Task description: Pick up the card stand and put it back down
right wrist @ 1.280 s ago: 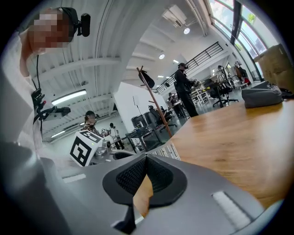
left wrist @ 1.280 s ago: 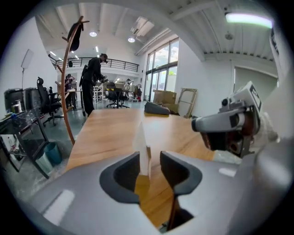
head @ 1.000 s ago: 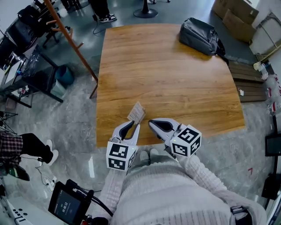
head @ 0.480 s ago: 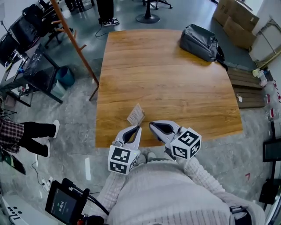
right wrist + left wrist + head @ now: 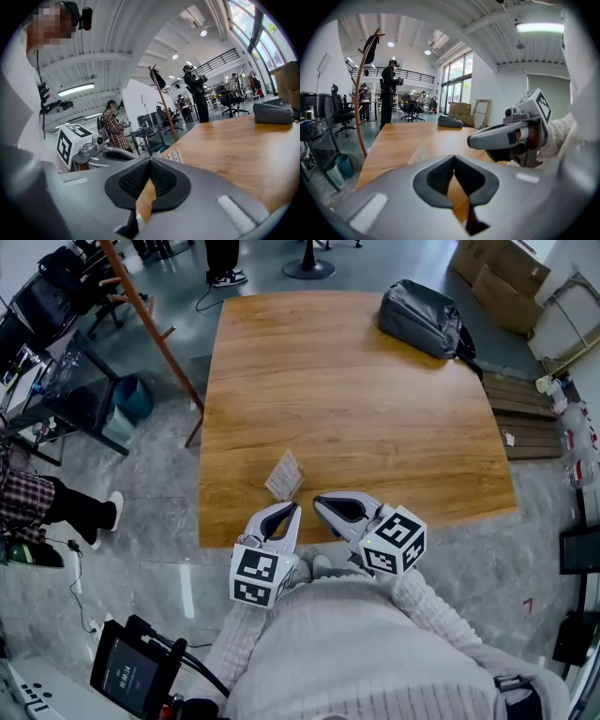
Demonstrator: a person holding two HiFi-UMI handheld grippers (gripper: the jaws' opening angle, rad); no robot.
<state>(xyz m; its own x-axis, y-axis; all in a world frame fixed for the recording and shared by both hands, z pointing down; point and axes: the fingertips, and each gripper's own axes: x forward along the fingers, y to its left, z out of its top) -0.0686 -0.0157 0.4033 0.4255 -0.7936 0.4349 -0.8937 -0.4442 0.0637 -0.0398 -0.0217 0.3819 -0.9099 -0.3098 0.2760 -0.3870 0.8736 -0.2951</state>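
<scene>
Head view: the card stand (image 5: 284, 475) sits on the desk (image 5: 356, 399) right by the near edge, toward the near left corner. The left gripper (image 5: 294, 511) and right gripper (image 5: 320, 502) hang side by side at that edge, just short of it. A grey backpack (image 5: 424, 319) is at the far right corner.

Left gripper view: the left gripper (image 5: 453, 159) has its jaws pressed together, nothing in them. The card stand (image 5: 423, 152) is just ahead.

Right gripper view: the right gripper (image 5: 150, 161) is closed too and empty, with the card stand (image 5: 172, 156) just past its tips.
</scene>
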